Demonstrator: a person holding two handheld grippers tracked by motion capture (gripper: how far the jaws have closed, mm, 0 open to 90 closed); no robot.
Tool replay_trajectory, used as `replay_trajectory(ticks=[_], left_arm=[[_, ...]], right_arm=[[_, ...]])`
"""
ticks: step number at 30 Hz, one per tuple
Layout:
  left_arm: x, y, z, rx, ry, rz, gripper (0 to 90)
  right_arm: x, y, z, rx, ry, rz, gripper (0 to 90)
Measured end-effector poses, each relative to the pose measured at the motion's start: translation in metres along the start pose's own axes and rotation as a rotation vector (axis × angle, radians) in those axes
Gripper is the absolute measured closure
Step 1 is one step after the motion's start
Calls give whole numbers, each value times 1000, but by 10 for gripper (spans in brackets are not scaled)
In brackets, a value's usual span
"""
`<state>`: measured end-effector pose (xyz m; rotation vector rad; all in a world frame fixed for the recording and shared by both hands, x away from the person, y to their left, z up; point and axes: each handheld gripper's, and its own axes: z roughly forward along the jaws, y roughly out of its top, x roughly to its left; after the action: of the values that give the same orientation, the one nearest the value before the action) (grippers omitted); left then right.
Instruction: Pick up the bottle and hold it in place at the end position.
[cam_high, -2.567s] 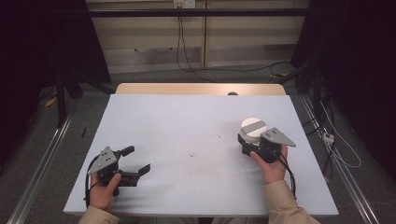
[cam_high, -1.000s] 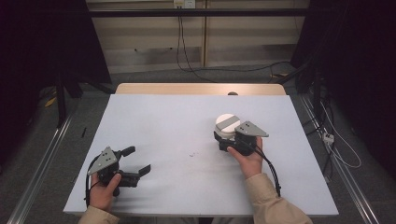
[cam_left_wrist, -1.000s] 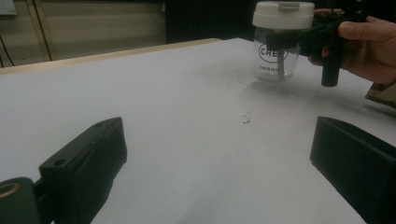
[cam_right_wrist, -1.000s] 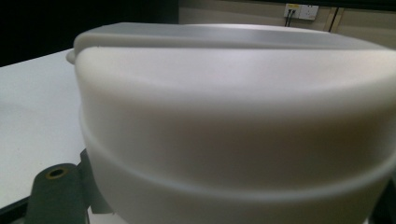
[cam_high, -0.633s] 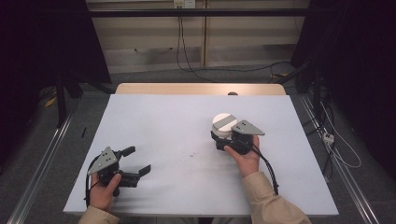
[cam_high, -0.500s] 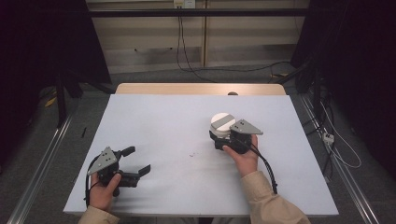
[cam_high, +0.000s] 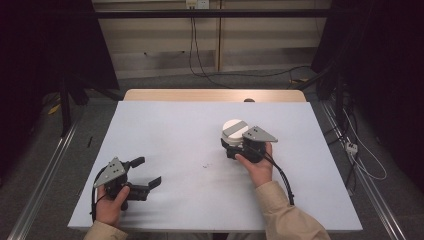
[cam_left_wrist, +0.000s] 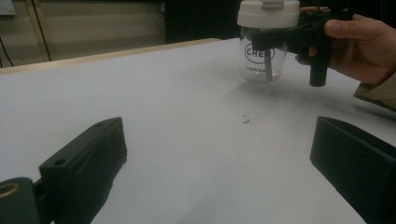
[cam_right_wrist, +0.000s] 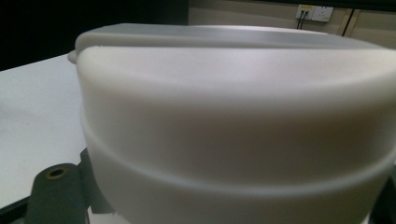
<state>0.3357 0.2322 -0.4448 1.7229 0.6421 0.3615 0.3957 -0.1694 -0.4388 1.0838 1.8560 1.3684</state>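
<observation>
The right gripper (cam_high: 235, 145) is closed tight on a clear jar (cam_left_wrist: 263, 58) with a white lid (cam_high: 234, 126), just under the lid. The jar is over the right half of the table (cam_high: 165, 125), about midway between the far edge and the near edge. From the left gripper view it seems to hang just above the table, though I cannot be sure it is not touching. So the grabbing part looks done, and setting the jar down or opening it looks like what is left. The left gripper (cam_high: 147, 172) waits near the near left corner, well apart from the jar. Its jaws are wide open with nothing between them.
</observation>
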Motion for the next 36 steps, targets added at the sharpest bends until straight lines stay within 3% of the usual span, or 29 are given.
replay_trajectory(ticks=[8, 16, 17, 36], left_arm=[[0, 0, 0, 1, 2, 0, 34], [1, 0, 0, 3, 2, 13, 34], [0, 0, 0, 1, 0, -4, 34], [0, -1, 0, 4, -3, -2, 34]], right_arm=[[4, 4, 7, 2, 6, -19, 184], [6, 6, 12, -1, 14, -17, 184], [6, 6, 12, -1, 14, -17, 184], [7, 8, 27, -7, 21, -3, 184]])
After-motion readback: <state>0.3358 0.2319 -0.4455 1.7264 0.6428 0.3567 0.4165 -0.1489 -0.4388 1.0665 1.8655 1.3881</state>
